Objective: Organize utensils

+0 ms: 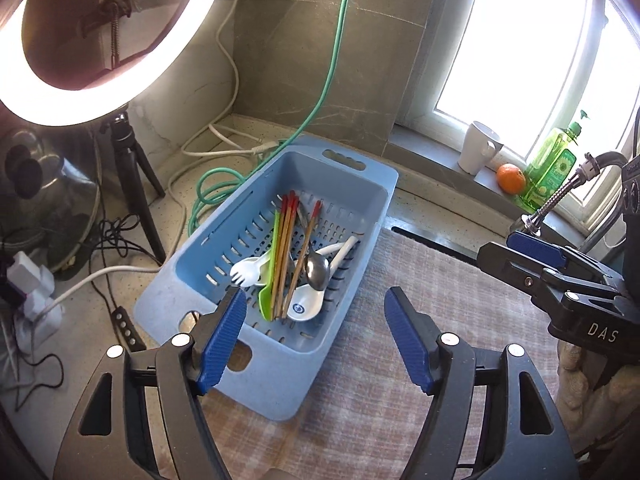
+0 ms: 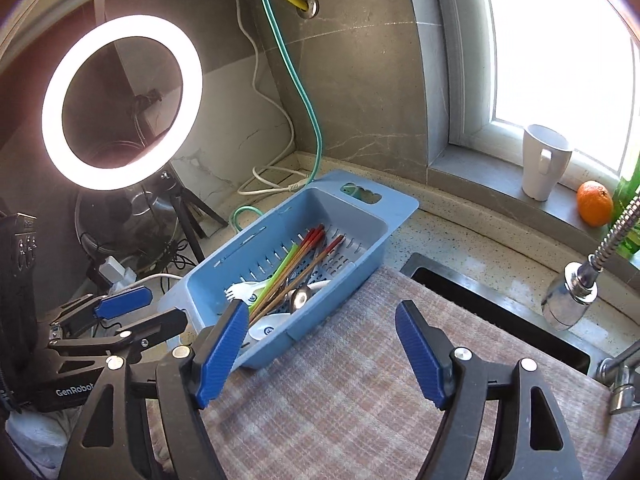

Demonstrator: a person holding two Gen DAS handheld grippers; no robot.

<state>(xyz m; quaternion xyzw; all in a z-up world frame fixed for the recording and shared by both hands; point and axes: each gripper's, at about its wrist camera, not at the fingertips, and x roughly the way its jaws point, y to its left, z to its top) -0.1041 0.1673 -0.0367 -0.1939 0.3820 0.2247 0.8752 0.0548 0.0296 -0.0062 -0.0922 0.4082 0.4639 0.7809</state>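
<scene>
Utensils (image 1: 296, 264) jumbled in blue basket (image 1: 372, 196), both tongs (image 1: 314, 320) (image 2: 322, 334) wide apart, empty

Both tongs, left (image 1: 314, 322) and right (image 2: 322, 334), gape wide, empty, angled downward side by side.

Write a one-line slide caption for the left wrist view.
Left gripper, fingers open and empty, above a blue basket of chopsticks, spoons and a white fork.
</scene>
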